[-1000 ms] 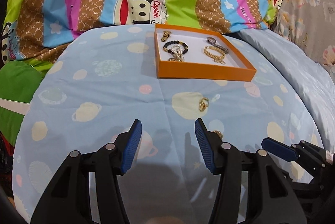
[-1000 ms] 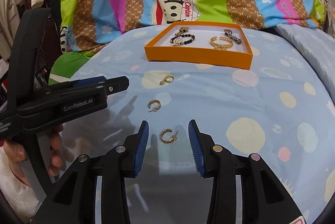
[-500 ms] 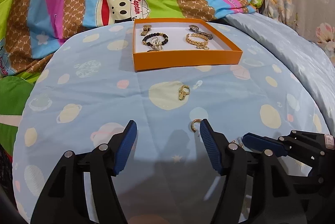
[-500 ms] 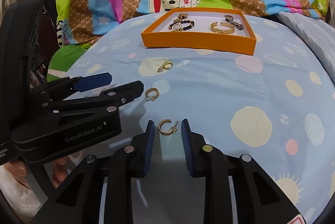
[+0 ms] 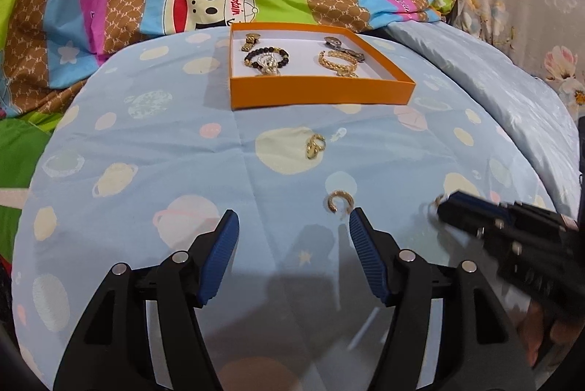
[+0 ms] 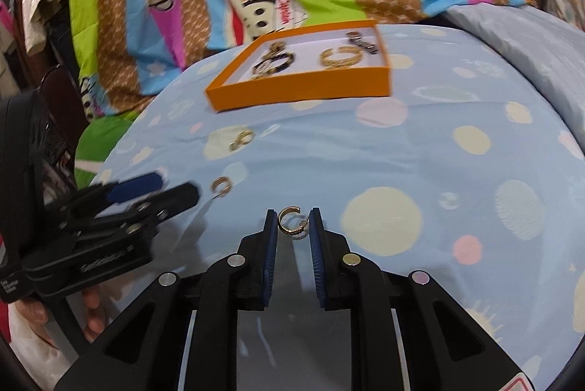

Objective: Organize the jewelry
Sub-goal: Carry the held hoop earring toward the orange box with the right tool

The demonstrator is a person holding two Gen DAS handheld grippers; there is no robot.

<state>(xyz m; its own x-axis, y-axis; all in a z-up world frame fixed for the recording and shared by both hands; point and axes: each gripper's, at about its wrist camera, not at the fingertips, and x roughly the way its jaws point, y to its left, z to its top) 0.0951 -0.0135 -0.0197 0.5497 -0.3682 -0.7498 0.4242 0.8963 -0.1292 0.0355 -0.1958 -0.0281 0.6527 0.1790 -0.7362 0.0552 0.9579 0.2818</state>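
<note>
The right gripper clasps a gold earring just above the bed. The left gripper hangs released, another earring near its right finger; the orange box lies far.

Both wrist views low, close over the bedsheet, facing the shared orange box
</note>
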